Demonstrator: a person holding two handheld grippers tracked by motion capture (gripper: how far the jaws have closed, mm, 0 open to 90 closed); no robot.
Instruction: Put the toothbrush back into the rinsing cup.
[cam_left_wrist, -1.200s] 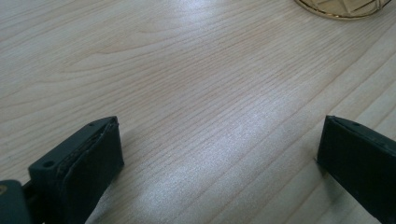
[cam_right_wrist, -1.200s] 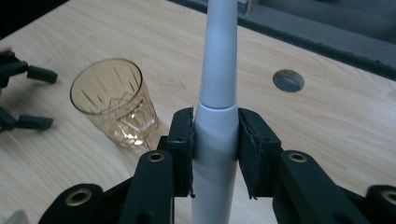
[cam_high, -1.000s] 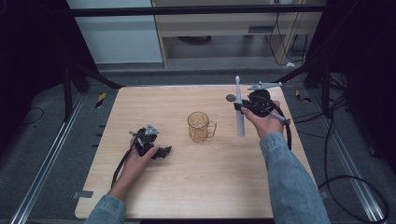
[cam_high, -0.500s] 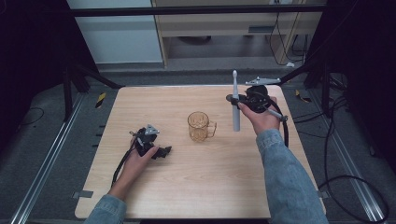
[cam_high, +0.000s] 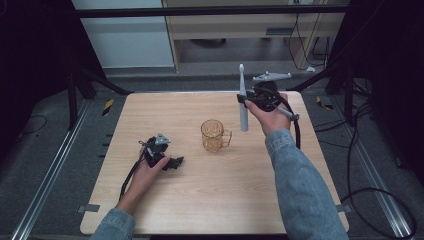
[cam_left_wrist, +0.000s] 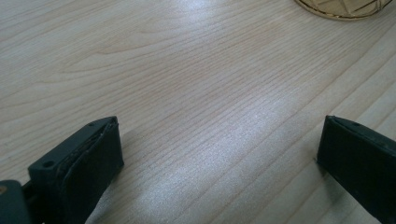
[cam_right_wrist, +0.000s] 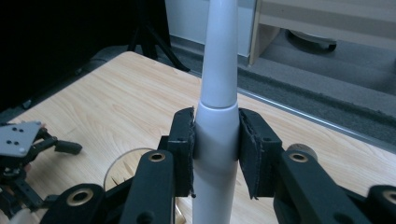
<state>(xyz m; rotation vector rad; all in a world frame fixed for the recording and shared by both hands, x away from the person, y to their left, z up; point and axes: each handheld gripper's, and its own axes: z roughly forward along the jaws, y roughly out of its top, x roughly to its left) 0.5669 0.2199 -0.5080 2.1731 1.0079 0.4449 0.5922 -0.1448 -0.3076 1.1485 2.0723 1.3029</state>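
step: right gripper (cam_high: 248, 101) fingers clamped electric toothbrush (cam_high: 242, 100) upright beside cup (cam_high: 214, 135) | left gripper (cam_high: 170, 162) fingers wide, empty | next: likely lower toothbrush into cup

Right tongs (cam_high: 245, 101), clamped on the white electric toothbrush (cam_high: 243, 107), now sit higher and farther toward the bench's (cam_high: 165, 115) far edge than a second ago. The toothbrush, earlier tilted with its base near the amber cup (cam_high: 213, 136), now stands nearly upright, clear of the cup, head uppermost.
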